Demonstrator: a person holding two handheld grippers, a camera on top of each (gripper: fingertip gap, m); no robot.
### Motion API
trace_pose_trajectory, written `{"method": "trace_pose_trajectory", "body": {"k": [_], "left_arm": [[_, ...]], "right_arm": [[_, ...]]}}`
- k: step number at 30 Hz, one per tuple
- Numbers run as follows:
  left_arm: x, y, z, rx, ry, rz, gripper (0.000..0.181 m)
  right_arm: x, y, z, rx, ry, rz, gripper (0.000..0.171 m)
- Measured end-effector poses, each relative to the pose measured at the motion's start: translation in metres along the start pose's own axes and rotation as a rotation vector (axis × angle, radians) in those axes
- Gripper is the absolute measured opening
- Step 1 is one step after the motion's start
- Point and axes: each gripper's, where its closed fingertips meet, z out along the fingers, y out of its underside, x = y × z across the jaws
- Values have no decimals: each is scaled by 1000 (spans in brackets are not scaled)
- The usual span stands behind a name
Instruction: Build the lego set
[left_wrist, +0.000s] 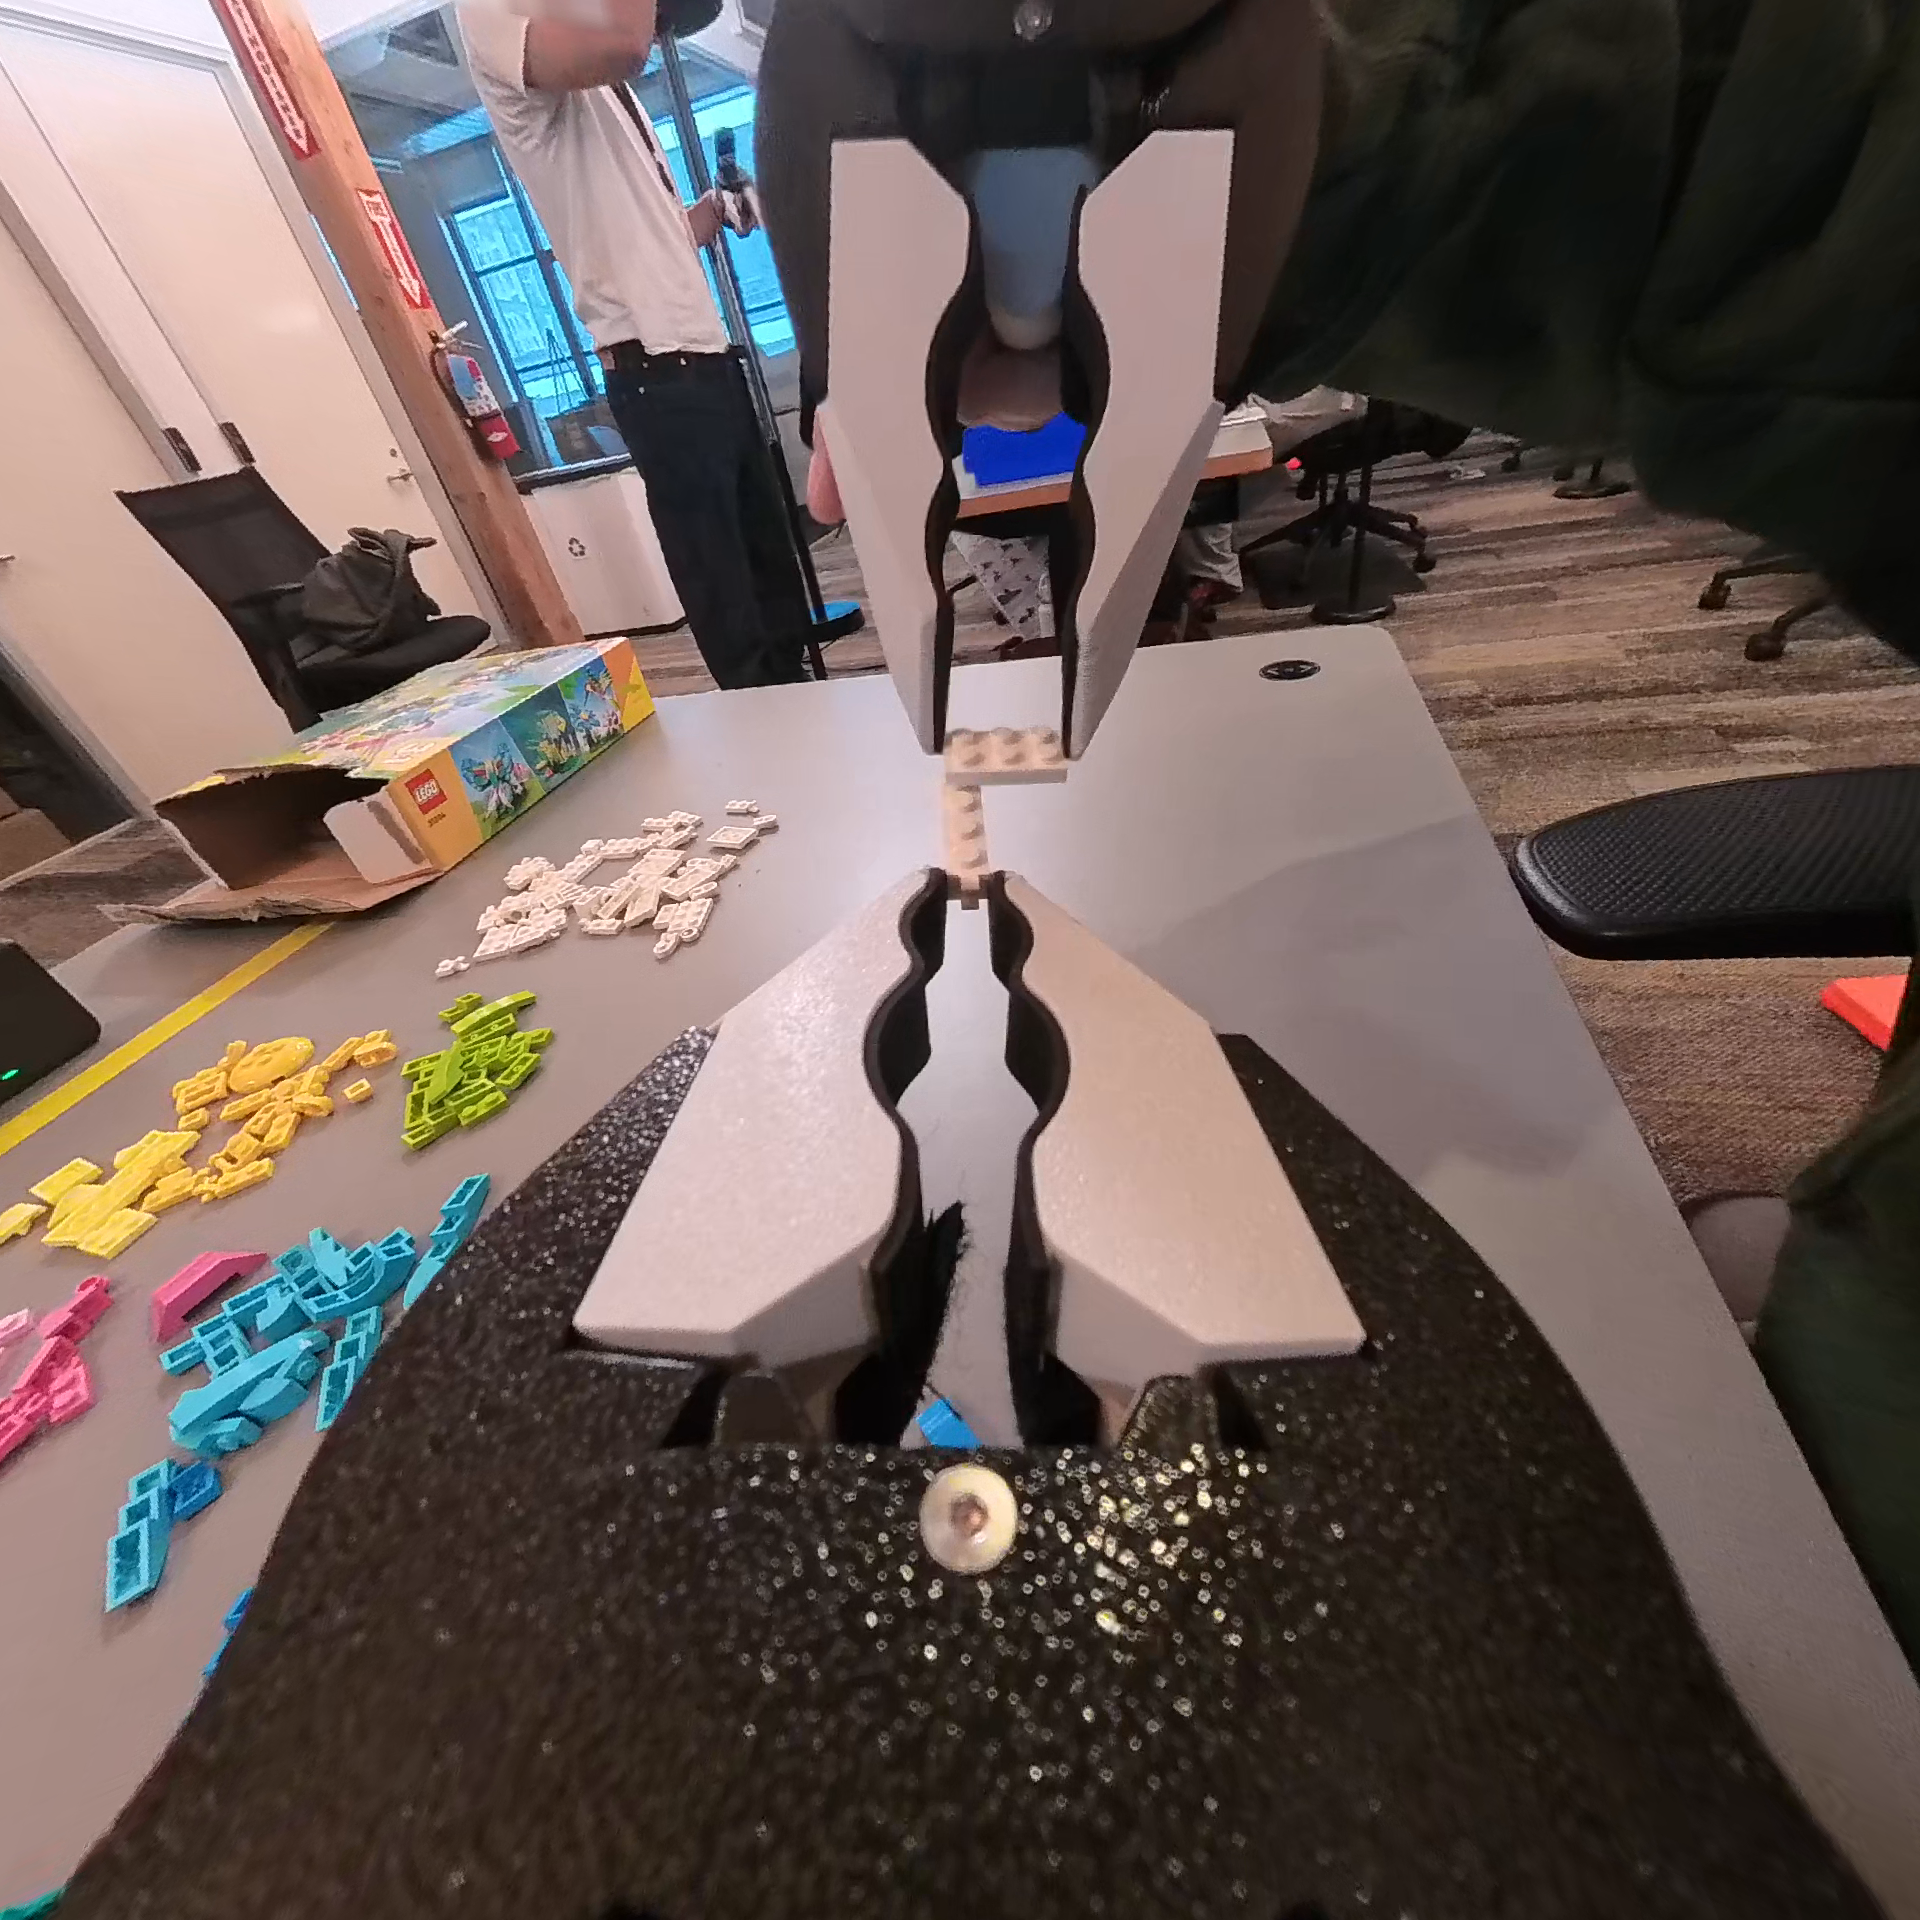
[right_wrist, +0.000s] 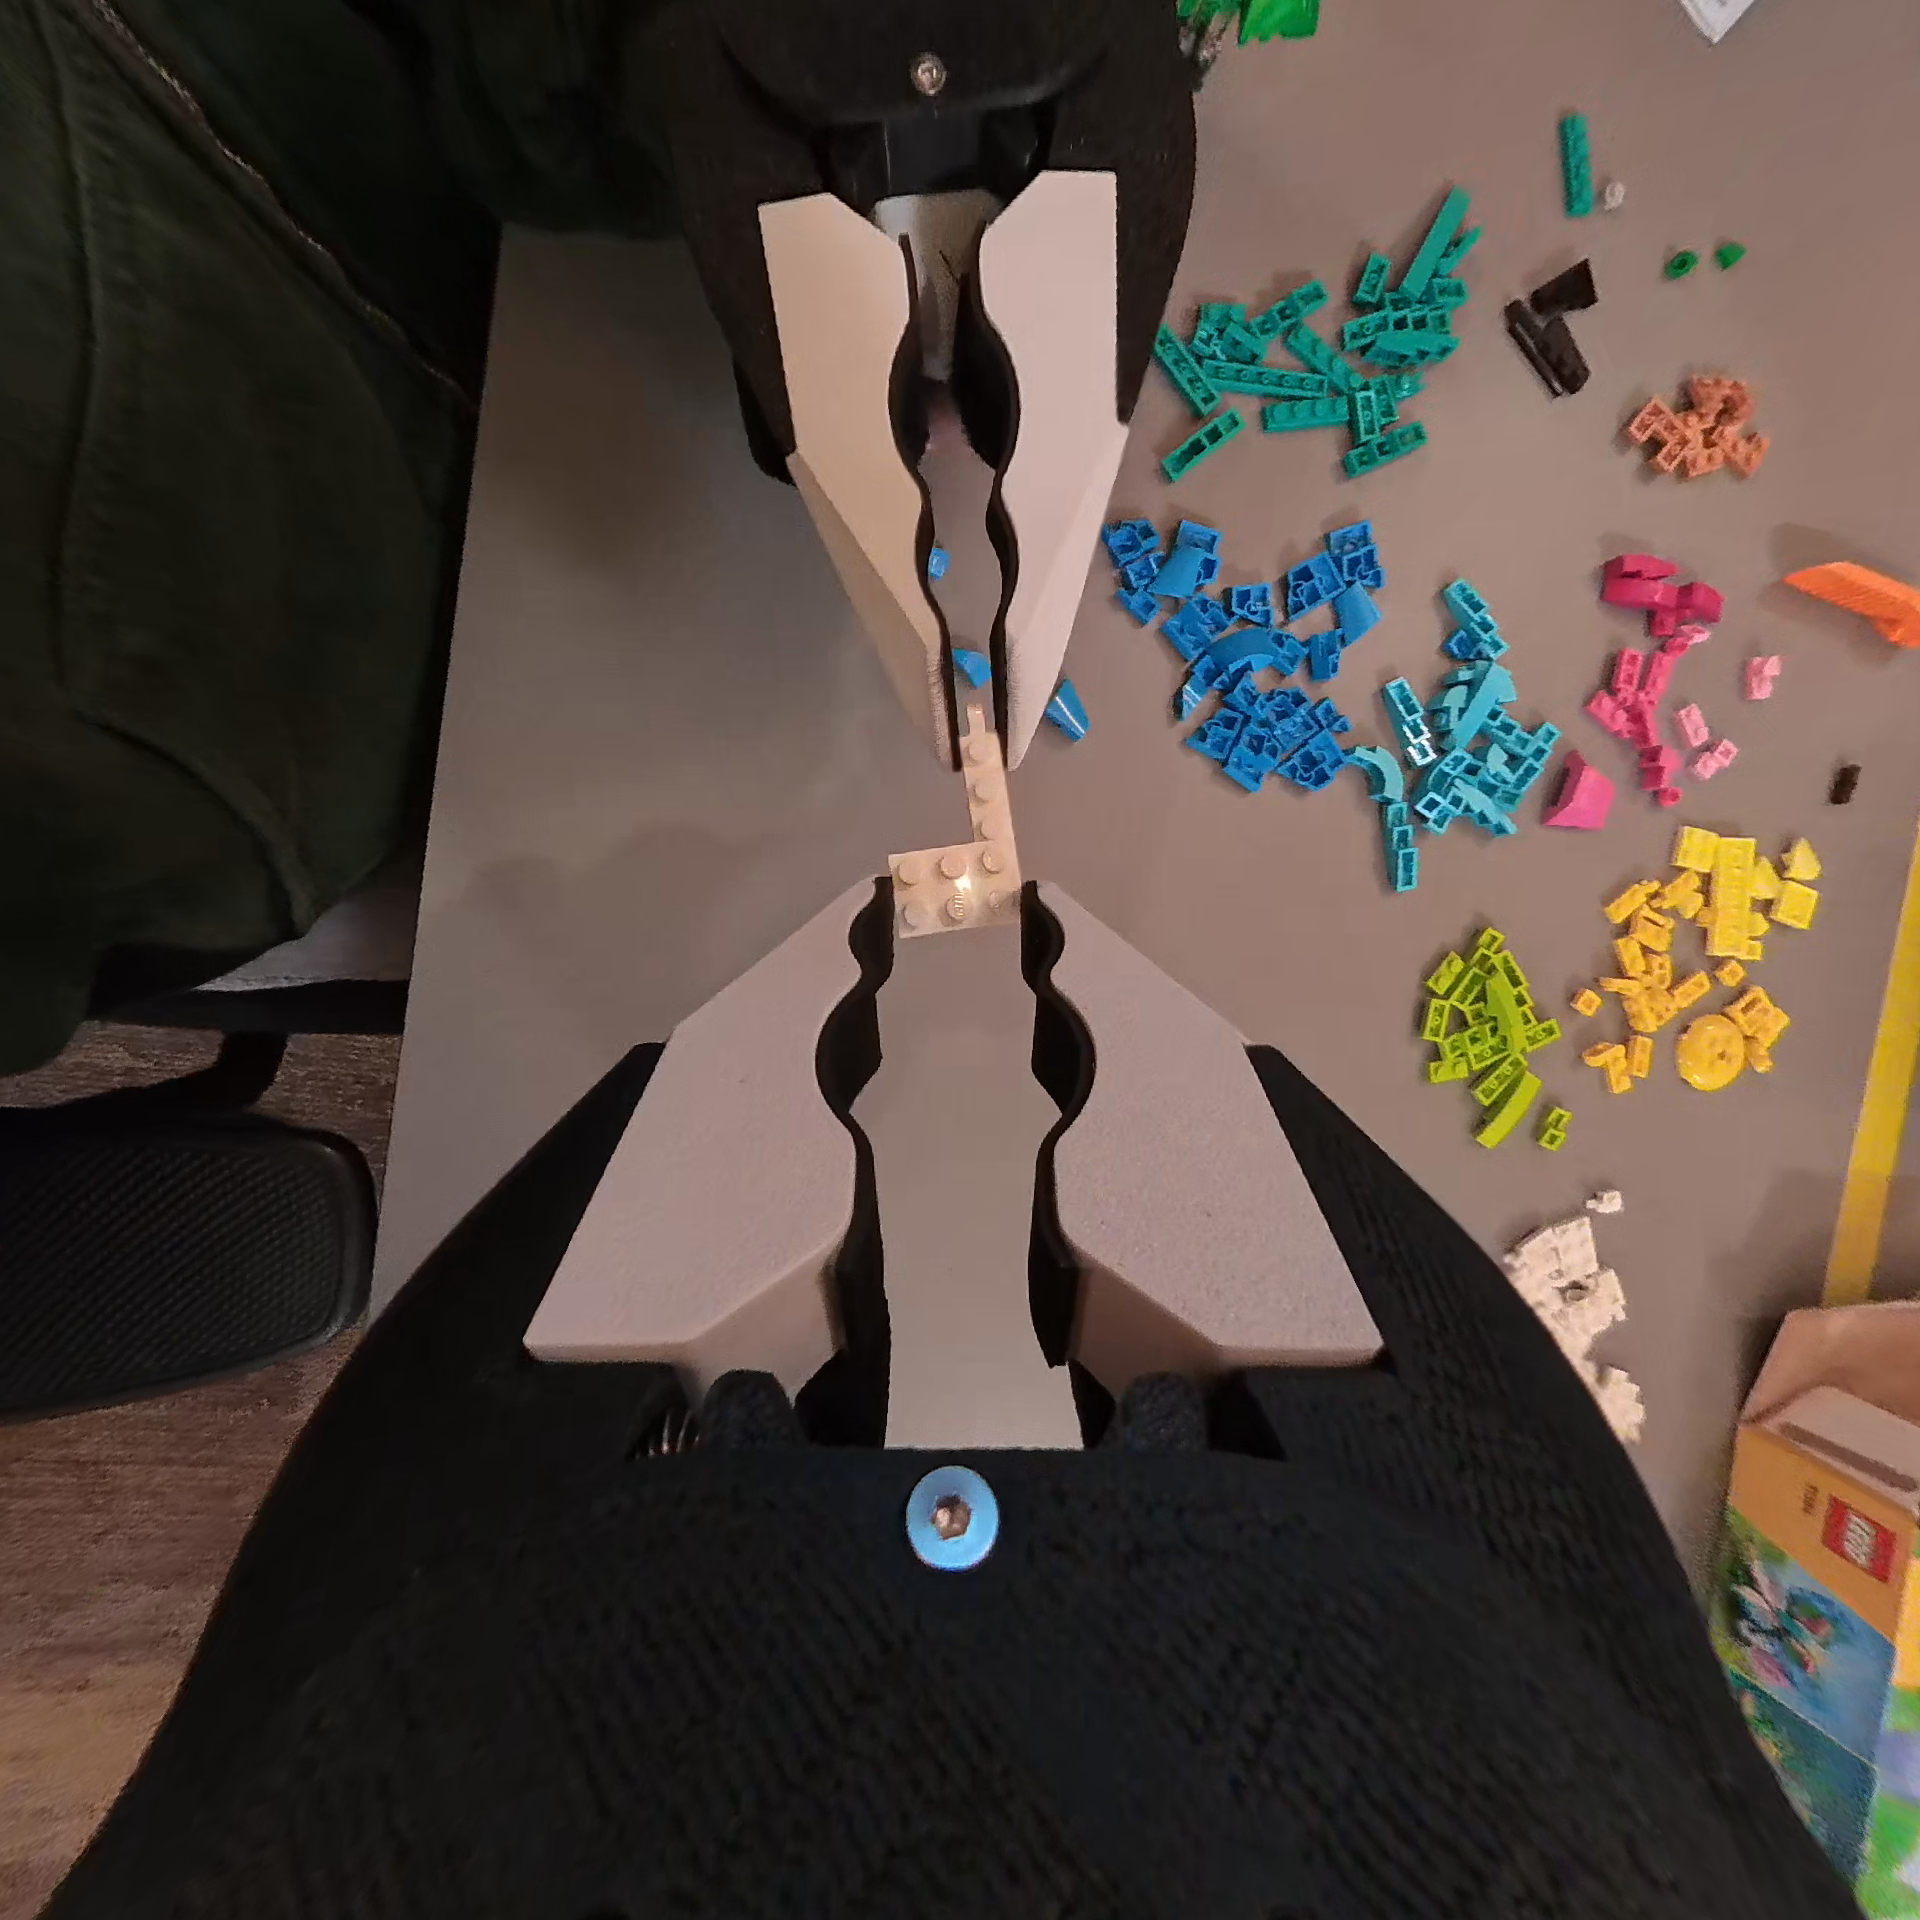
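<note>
Left tongs (left_wrist: 968, 891) pinch the narrow white plate's (left_wrist: 966, 831) near end, its long axis running toward the right tongs (left_wrist: 1006, 746), which clamp the wide white plate (left_wrist: 1006, 756) touching its far end.

Two white plates are joined in an L and held up off the grey table (right_wrist: 644, 582). The wide white plate (right_wrist: 954, 900), studs up, sits level above the table. The narrow white plate (right_wrist: 985, 784) runs straight out from one corner of the wide one, studs also up, hanging clear of the table.
</note>
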Motion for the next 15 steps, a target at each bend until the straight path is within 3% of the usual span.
{"method": "trace_pose_trajectory", "body": {"k": [15], "left_arm": [[6, -2, 1, 3, 24, 21, 5]], "right_arm": [[-1, -6, 4, -19, -31, -15, 23]]}}
